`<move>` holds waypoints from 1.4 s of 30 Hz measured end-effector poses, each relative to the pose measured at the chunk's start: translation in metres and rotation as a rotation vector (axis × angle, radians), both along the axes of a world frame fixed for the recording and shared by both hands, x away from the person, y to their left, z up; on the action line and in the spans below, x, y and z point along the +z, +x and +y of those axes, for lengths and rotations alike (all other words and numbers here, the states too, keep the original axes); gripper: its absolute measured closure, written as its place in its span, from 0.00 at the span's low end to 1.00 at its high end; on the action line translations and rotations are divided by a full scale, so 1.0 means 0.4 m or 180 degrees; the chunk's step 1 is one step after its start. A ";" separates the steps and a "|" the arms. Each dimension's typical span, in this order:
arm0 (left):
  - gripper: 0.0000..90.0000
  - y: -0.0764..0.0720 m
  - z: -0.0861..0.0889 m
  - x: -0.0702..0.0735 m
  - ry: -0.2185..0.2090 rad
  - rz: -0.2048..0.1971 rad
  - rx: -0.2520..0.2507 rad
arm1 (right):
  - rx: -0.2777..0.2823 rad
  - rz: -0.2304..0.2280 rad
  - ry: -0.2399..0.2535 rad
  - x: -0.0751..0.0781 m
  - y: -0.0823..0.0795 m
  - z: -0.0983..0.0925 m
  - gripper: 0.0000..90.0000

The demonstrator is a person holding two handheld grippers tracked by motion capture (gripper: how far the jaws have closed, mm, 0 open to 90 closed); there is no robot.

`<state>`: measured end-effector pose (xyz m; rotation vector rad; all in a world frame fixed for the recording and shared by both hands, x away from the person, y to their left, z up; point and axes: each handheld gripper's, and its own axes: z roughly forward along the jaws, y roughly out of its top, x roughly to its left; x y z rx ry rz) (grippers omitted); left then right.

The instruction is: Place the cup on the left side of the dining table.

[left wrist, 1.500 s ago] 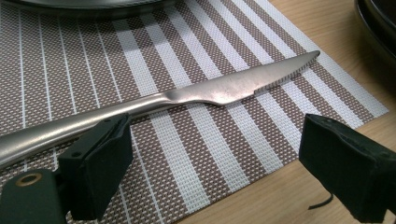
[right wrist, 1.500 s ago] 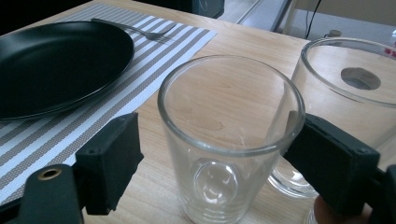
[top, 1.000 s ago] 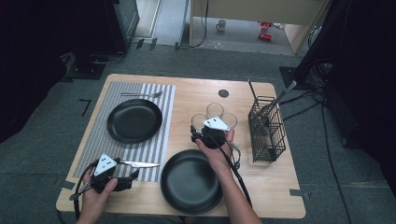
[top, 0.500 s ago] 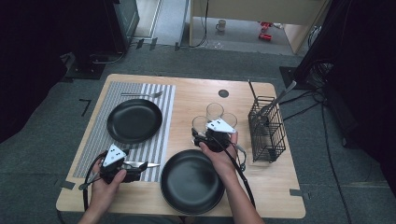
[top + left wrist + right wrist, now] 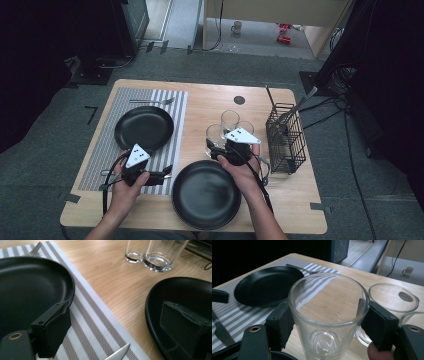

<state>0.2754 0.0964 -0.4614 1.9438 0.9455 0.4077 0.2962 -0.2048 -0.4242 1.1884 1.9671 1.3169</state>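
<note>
Right gripper [image 5: 325, 322]: clamped on a clear glass [image 5: 328, 315], one jaw pad pressed to each side of its wall just under the rim. The glass stands upright between the pads. From above, this gripper [image 5: 216, 149] sits at mid-table, just beyond the near plate [image 5: 206, 194], with two more glasses [image 5: 230, 120] close behind it.

Left gripper [image 5: 165, 175]: jaws apart, a knife [image 5: 156, 176] lying between them over the near edge of the mat [image 5: 100, 150]. Along its own jaws only the blade tip [image 5: 117, 354] shows, low in the gap; whether the pads press the knife I cannot tell.

Mat: grey and white stripes, left half of the table [image 5: 210, 100].

Far plate [image 5: 144, 128]: black, on the mat, just beyond the left gripper.

Fork [image 5: 152, 102]: on the mat, beyond the far plate, apart from it.

Near plate: black, on bare wood at the front edge, between the two hands.

Wire rack [image 5: 286, 137]: black, right of the glasses, utensil handles sticking up from it.
</note>
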 end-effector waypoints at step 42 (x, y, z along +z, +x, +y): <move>0.12 0.045 -0.161 0.048 -0.0545 -0.0251 -0.1143 | 0.0648 -0.0151 0.0231 0.107 -0.103 0.058 0.33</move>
